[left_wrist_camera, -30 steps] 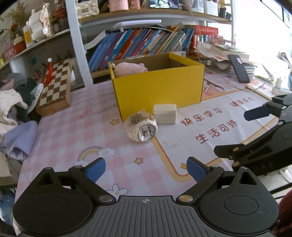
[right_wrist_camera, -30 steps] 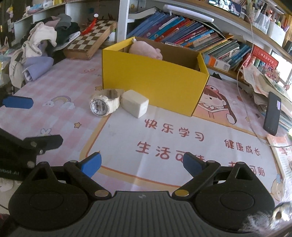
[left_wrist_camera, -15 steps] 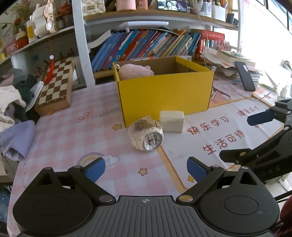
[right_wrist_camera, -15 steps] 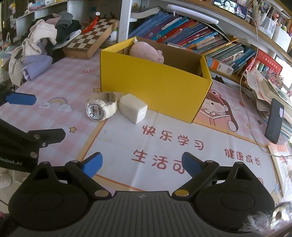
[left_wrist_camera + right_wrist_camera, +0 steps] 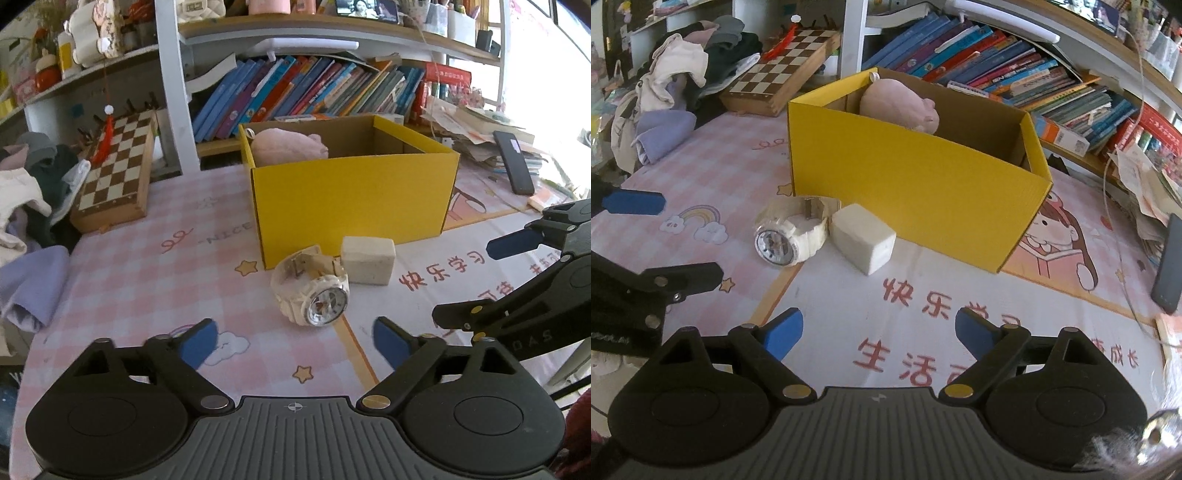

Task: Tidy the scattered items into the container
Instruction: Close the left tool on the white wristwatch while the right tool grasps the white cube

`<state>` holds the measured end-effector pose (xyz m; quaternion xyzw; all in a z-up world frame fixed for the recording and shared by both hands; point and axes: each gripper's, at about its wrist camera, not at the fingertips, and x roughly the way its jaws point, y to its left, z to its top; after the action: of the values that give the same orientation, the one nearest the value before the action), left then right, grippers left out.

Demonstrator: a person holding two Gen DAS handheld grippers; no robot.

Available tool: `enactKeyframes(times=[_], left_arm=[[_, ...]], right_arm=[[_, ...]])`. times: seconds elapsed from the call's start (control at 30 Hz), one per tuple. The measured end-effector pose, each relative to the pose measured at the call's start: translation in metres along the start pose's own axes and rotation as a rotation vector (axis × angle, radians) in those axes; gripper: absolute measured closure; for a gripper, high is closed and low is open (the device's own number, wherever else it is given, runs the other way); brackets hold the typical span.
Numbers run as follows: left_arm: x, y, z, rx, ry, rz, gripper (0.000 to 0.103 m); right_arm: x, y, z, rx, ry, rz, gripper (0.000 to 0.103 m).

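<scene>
A yellow cardboard box (image 5: 351,199) (image 5: 916,184) stands on the patterned mat with a pink plush toy (image 5: 288,147) (image 5: 899,105) inside at its left end. In front of its near left corner lie a white wristwatch (image 5: 314,295) (image 5: 790,232) and a cream block (image 5: 367,260) (image 5: 864,243), side by side. My left gripper (image 5: 295,345) is open just short of the watch, nothing between its blue pads. My right gripper (image 5: 877,332) is open above the mat's red lettering, below and right of the block. Each gripper shows at the edge of the other's view.
A folded chessboard (image 5: 118,170) leans at the back left beside a pile of clothes (image 5: 22,206). A shelf of books (image 5: 314,92) runs behind the box. A black phone (image 5: 513,162) (image 5: 1169,266) and stacked papers lie at the right.
Both grippers have come closer to the watch, the block and the box, which now look larger. The items on the mat have not moved, and both grippers stay open.
</scene>
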<state>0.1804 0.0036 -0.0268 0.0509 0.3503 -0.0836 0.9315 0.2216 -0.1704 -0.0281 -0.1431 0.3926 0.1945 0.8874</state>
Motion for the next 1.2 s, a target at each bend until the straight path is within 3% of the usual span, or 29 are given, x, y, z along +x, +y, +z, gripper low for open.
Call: enactKeyframes(times=[0.1,0.2,0.43,0.67,0.83,0.9,0.97,1.2], left_arm=[[0.015,0.004,0.004,-0.032,0.027,-0.015,0.039],[0.031,0.006,0.007,-0.046,0.057,-0.019,0.048],[0.055,0.002,0.009,-0.03,0.106,-0.015,0.058],[0.073,0.006,0.009,-0.083,0.154,-0.026,0.065],[0.073,0.007,0.01,-0.081,0.162,-0.064,0.085],[0.07,0.009,0.011,-0.089,0.166,-0.072,0.1],[0.066,0.011,0.011,-0.091,0.163,-0.072,0.103],[0.055,0.01,0.011,-0.063,0.156,-0.032,0.1]], right_arm=[[0.006,-0.004,0.004,-0.007,0.007,0.007,0.013],[0.011,-0.009,0.007,-0.012,0.014,0.017,0.013],[0.025,-0.015,0.013,-0.032,0.039,0.065,0.014],[0.043,-0.02,0.018,-0.022,0.072,0.115,0.018],[0.053,-0.021,0.023,-0.022,0.085,0.142,0.018],[0.057,-0.02,0.026,-0.027,0.089,0.153,0.018],[0.06,-0.019,0.028,-0.031,0.092,0.164,0.018],[0.075,-0.017,0.035,-0.019,0.107,0.194,0.022]])
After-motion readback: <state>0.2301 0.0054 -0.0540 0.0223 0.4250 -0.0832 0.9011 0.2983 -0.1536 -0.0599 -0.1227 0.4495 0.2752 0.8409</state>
